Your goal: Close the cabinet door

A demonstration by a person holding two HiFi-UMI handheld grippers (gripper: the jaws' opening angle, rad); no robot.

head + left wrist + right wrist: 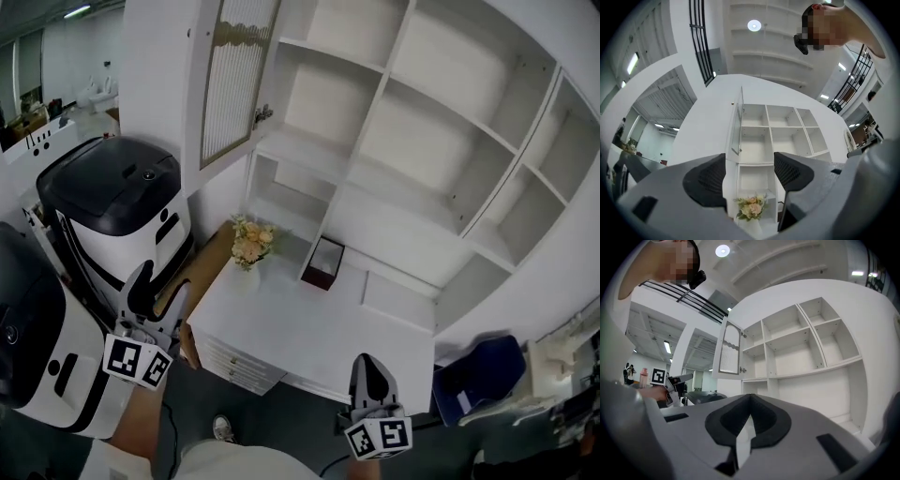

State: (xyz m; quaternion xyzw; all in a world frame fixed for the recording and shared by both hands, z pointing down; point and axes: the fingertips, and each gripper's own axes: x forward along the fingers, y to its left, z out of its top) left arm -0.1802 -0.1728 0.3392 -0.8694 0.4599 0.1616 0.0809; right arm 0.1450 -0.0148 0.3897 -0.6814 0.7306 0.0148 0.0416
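Note:
The white cabinet [422, 141] has open shelves, and its door [234, 80] with a ribbed glass panel stands swung out at the upper left. A small handle [263, 114] sits on the door's lower edge. My left gripper [159, 291] is low at the left, well short of the door, open with nothing between its jaws. In the left gripper view the door [737, 129] shows edge-on beyond the left gripper [750, 173]. My right gripper [372, 367] hangs below the desk's front edge, shut and empty. The right gripper view has the door [729, 352] above and left of the right gripper [750, 404].
On the white desk [309, 328] under the shelves stand a bunch of flowers [251, 244] and a dark red box [324, 262]. A black-and-white machine [117, 202] stands left of the desk, close behind my left gripper. A blue seat [478, 370] is at the lower right.

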